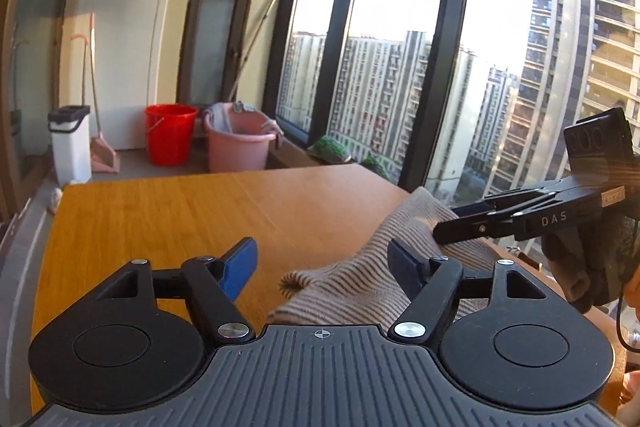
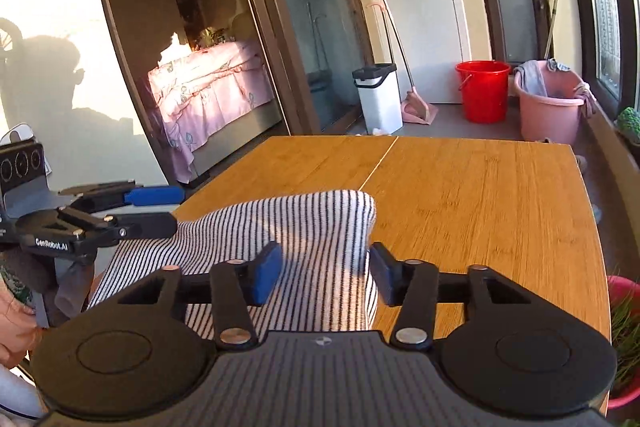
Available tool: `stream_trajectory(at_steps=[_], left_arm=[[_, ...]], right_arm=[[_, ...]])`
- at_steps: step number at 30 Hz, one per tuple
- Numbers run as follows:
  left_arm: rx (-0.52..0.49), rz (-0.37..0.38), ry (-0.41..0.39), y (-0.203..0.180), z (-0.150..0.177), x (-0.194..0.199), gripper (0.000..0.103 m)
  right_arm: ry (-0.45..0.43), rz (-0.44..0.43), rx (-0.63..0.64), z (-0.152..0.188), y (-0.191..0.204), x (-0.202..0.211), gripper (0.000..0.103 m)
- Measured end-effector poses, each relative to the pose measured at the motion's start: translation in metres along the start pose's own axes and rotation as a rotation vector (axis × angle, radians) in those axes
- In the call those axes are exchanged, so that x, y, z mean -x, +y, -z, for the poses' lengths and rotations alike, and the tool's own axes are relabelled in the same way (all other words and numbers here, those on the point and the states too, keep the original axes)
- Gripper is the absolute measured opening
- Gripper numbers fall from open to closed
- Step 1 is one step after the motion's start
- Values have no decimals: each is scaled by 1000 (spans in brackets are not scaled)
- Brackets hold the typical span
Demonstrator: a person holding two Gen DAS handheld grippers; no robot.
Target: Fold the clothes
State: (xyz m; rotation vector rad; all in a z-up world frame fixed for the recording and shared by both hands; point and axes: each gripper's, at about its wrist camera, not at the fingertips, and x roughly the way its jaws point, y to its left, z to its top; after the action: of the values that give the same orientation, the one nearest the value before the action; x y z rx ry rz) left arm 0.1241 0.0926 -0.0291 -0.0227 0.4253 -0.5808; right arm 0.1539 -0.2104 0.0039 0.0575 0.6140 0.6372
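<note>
Claws (image 1: 322, 265) (image 2: 326, 273) open over bunched striped garment (image 2: 304, 227), wooden table (image 2: 480, 195).

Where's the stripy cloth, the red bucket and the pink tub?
Stripy cloth (image 2: 320, 223), right wrist view, its raised fold.
Red bucket (image 2: 483, 95), right wrist view, its front wall.
Pink tub (image 2: 550, 121), right wrist view, its front wall.
</note>
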Motion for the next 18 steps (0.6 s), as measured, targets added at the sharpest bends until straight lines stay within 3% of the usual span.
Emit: stream_trajectory(at_steps=[2,5,9,13,18], left_arm=[[-10,18,65,-3,-2,-18,92],[-6,43,158,-10,7,-38,77],[69,60,158,-16,19,-26,77],[174,90,157,-30,34,-7,83],[158,113,161,-59,47,6,96]], right_arm=[[29,29,13,2,2,-11,39],[33,40,-2,-3,-2,-26,39],[37,38,42,-12,-2,-39,48],[43,43,103,-16,6,-45,63],[38,110,165,-17,23,-27,75]])
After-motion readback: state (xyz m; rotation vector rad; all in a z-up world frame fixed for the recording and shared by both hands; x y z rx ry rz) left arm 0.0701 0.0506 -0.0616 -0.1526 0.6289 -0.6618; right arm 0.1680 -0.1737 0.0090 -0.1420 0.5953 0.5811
